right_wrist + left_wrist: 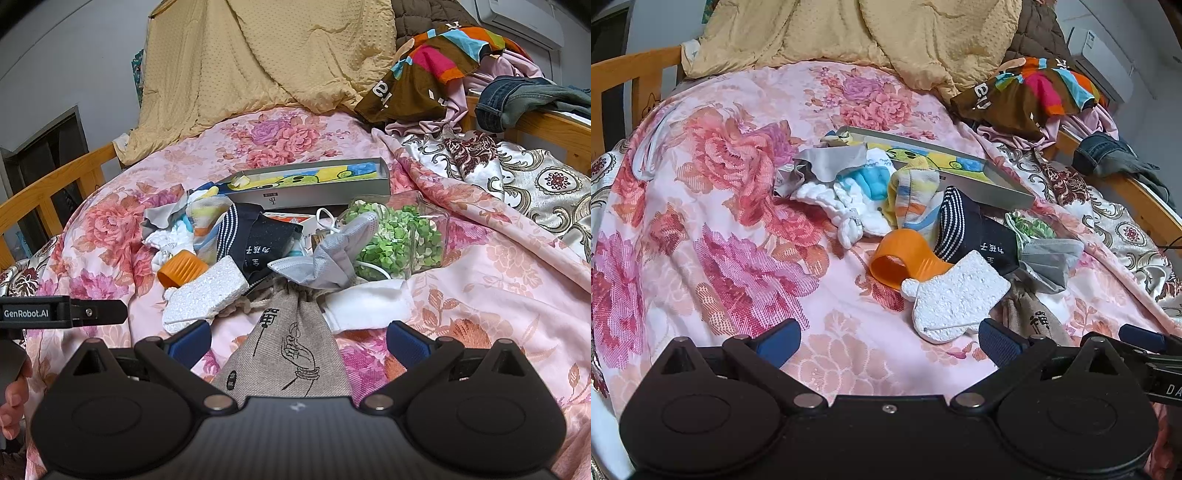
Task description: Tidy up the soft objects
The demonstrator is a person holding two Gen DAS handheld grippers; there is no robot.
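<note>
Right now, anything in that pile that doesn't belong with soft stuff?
Yes. An orange plastic cap lies on its side among the socks, a white foam block leans on it, and a clear jar of green bits is tipped over beside the grey face mask.

The pouch's point(288, 354) lower end hides behind the right gripper point(298, 341); a hand point(13, 402) at 8 o'clock is edge-cropped.

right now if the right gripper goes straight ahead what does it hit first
Most likely the grey drawstring pouch, which already lies between the open right gripper fingers. Beyond it sits the grey face mask; depth is hard to judge.
</note>
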